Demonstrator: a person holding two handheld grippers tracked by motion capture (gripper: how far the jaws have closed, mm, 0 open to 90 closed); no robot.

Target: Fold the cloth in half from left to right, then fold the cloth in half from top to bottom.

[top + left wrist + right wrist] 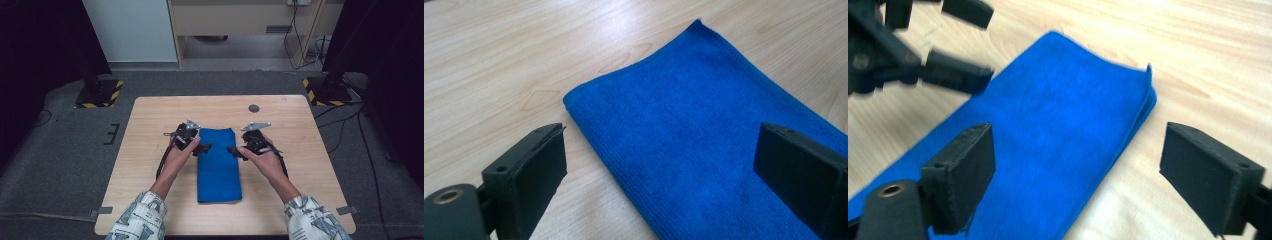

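A blue cloth (218,162), folded into a long strip, lies flat in the middle of the wooden table (150,120). My left gripper (204,148) hovers at the cloth's left edge near its far end, jaws open with nothing between them; in the left gripper view the cloth (704,135) lies under and between the jaws. My right gripper (233,151) sits at the cloth's right edge, jaws open and empty. In the right gripper view the cloth (1048,130) shows its layered far corner, and the left gripper (955,40) hangs beyond it at the upper left.
A small dark round disc (254,108) is set in the table near its far edge. Bare wood surrounds the cloth on all sides. Black stands with yellow-striped bases (100,92) sit on the grey floor beyond the table.
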